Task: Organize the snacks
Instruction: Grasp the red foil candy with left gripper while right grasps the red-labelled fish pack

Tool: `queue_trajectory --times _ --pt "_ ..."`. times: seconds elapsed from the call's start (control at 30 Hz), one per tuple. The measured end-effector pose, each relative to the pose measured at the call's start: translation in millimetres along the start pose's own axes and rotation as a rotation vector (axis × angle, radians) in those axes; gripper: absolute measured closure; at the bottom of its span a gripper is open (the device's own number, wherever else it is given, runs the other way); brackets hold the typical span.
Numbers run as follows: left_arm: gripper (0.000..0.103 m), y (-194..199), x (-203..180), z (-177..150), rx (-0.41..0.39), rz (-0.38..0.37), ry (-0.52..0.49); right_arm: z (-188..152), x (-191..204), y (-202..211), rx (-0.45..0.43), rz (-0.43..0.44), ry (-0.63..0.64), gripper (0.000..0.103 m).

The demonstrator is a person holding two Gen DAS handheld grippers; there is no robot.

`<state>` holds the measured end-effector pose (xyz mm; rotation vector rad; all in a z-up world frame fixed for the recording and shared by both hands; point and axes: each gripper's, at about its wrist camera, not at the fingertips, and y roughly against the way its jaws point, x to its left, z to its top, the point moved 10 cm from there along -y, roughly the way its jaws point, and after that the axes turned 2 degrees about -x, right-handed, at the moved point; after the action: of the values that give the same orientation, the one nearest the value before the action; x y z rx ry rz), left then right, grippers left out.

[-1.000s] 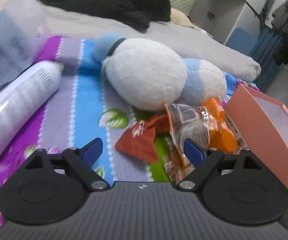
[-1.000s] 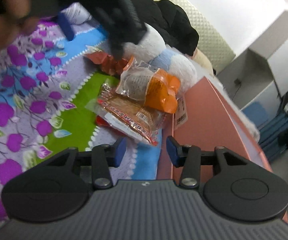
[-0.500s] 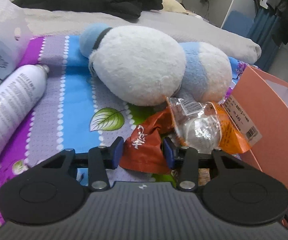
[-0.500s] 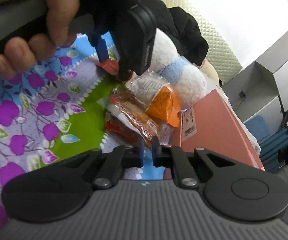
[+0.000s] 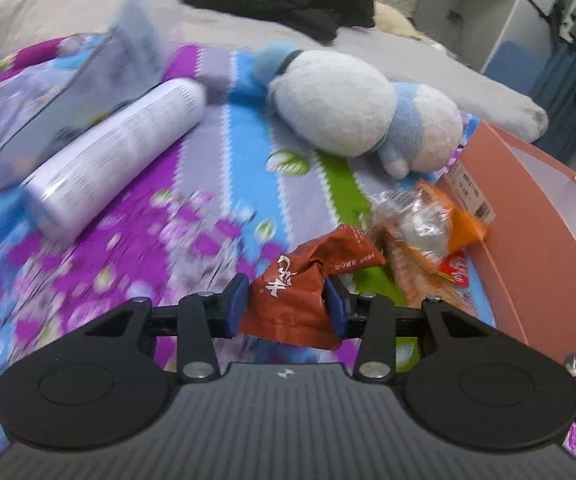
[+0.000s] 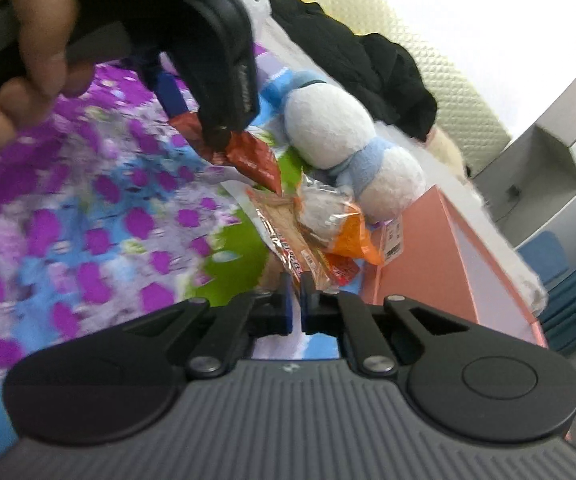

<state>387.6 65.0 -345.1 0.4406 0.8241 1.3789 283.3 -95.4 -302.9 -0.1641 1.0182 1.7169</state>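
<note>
Foil crinkles in the left wrist view: the left gripper (image 5: 286, 305) pinches a red snack packet (image 5: 305, 285) by its middle, lifted off the floral blanket (image 5: 192, 184); light, soft, slippery.

Right wrist view: the right gripper (image 6: 295, 300) is pressed onto the brown wafer packet (image 6: 288, 236) edge, likely brittle, beside the pink box (image 6: 439, 256).

Bedspread (image 5: 88, 264) & white tube (image 5: 120, 148) motion-blurred.

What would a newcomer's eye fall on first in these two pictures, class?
First the left tool, shut on a crumpled red-brown snack packet above the flowery purple bedspread. Behind lies a white and blue plush toy; to the right, more wrapped snacks lie against a salmon-pink box.
</note>
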Motion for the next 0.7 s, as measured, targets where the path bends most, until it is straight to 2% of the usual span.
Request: queue_trajectory --times 0.1,0.33,0.47,0.7 --pt "0.057 22 8 -17 0.007 0.029 0.024 -3 -1 15 0.013 0.043 -0.029 0.098" --pt "0.057 75 19 -57 0.024 0.031 0.129 -16 7 51 0.027 0.115 -0.069 0.099" --pt "0.057 101 19 -80 0.032 0.040 0.139 -26 18 77 0.027 0.151 -0.066 0.099" --pt "0.057 128 8 -125 0.057 0.031 0.198 -47 21 116 0.037 0.197 -0.095 0.099"
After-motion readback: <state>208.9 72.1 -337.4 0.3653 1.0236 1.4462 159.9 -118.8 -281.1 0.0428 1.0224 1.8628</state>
